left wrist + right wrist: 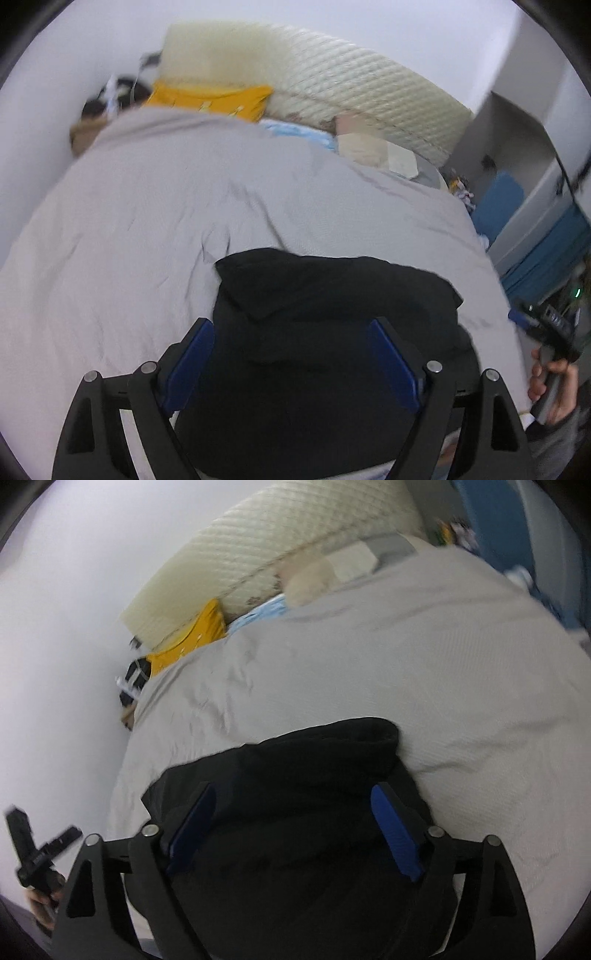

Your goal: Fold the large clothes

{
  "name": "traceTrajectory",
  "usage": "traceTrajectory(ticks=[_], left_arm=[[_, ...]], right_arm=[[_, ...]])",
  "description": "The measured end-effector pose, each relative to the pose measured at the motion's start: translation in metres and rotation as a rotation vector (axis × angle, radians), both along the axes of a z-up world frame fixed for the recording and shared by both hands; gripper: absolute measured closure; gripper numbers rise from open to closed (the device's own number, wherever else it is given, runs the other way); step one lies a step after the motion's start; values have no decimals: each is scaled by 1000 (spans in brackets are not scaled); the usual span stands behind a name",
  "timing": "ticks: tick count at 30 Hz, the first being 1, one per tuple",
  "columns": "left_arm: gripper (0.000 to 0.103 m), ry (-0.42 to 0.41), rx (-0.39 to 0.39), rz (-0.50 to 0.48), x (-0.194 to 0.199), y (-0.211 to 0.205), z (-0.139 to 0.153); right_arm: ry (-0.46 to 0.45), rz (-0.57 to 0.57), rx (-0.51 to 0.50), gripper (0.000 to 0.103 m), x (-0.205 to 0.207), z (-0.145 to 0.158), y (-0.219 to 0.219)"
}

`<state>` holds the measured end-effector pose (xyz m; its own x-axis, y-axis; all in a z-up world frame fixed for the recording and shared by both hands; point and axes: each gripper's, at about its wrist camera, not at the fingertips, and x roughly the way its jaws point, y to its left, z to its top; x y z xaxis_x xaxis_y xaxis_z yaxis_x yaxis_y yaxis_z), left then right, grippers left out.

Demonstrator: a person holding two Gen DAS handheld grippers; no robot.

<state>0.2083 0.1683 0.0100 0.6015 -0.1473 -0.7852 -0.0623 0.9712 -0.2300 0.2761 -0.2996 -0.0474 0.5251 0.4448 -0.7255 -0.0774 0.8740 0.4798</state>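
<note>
A black garment (332,295) lies bunched in a folded heap on a grey bedsheet (147,221) at the near edge of the bed. My left gripper (291,328) is open, its blue pads spread wide just above the garment. In the right wrist view the same black garment (295,768) lies on the grey sheet (406,664). My right gripper (295,805) is open too and hovers over the garment, holding nothing. The right gripper's body with the hand holding it shows at the right edge of the left wrist view (550,332).
A cream quilted mattress (332,74) leans on the white wall behind the bed. A yellow cushion (210,98), light blue cloth (295,133) and beige pillows (369,147) lie at the bed's head. Blue items (498,203) stand beyond the bed's right side.
</note>
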Motion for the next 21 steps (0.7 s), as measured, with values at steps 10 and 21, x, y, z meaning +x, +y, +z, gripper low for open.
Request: traceTrajectory(ticks=[10,21], left_arm=[[17,-75,189,-110,62,-113,-94],[17,-99,241,-86,76,-116,-142]], right_arm=[[-133,137,-264,14,-8,-61,95],[-127,123,-259,0,17,-104,111]])
